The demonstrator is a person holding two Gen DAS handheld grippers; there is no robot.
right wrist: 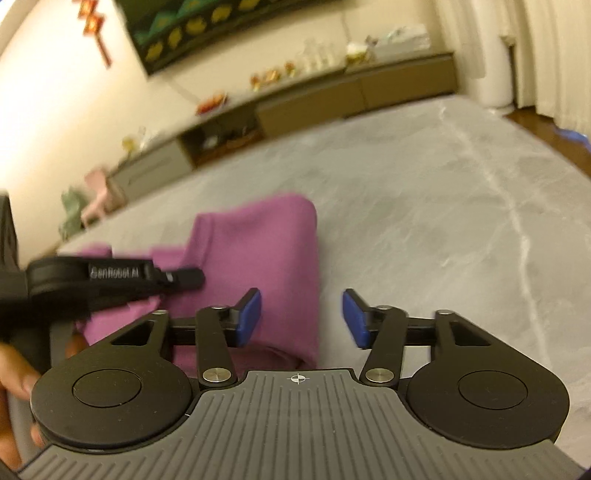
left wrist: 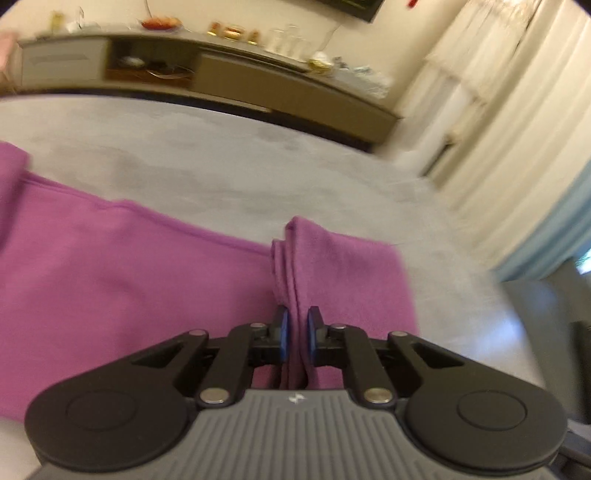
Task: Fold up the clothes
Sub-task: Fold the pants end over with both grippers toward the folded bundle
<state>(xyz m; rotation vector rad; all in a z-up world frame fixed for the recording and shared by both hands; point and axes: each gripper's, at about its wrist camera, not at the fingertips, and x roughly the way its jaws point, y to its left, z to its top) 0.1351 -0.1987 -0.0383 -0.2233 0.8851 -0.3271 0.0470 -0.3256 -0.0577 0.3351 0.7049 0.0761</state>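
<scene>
A purple garment (left wrist: 122, 266) lies spread on a grey surface (left wrist: 221, 162). My left gripper (left wrist: 296, 326) is shut on a pinched fold of the purple garment, which stands up in a ridge ahead of the blue pads. In the right wrist view the garment (right wrist: 258, 251) lies folded over, ahead and to the left. My right gripper (right wrist: 301, 317) is open and empty, just above the garment's right edge. The left gripper (right wrist: 184, 275) shows at the left of that view, resting on the cloth.
A long low cabinet (left wrist: 258, 81) with small items on top runs along the far wall. White curtains (left wrist: 517, 129) hang at the right. A framed picture (right wrist: 221, 26) hangs on the wall. A hand (right wrist: 14, 373) shows at the lower left.
</scene>
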